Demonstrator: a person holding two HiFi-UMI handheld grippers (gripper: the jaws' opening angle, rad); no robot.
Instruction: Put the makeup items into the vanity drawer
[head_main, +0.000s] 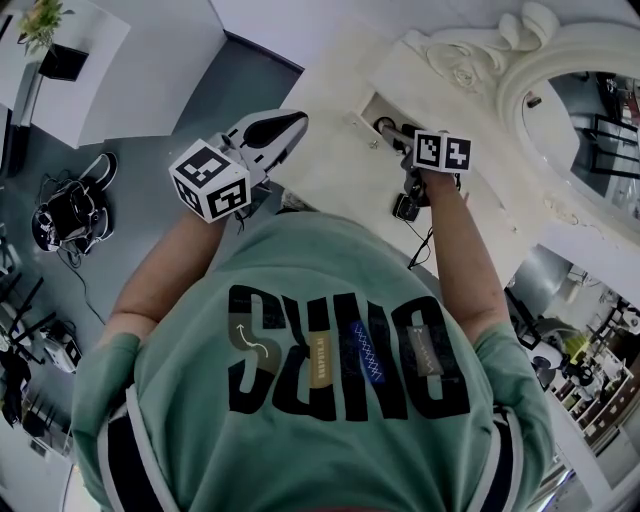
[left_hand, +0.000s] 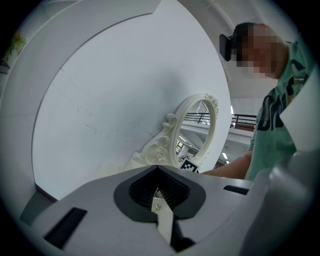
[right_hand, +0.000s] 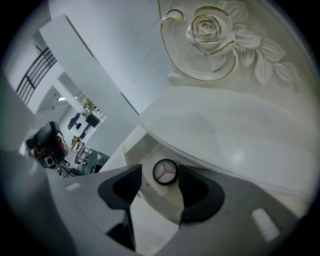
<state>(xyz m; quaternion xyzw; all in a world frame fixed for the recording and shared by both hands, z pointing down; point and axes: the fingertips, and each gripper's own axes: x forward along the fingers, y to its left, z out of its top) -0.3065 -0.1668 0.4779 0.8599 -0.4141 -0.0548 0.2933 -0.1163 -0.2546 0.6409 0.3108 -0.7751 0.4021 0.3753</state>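
One round black compact (right_hand: 165, 171) seen in the open cream vanity drawer (right_hand: 131, 152), flanked by released right gripper (right_hand: 160, 187), left gripper (left_hand: 159, 190) clenched empty, carved oval mirror (left_hand: 197, 131) beyond.

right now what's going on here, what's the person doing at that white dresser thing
A person stands at a white vanity with a gripper in each hand. The right gripper points down into the open drawer with its jaws apart. A round compact lies in the drawer between them, and the pads are not pressing on it. The left gripper is held up to the side, jaws shut and empty, facing the ornate mirror.
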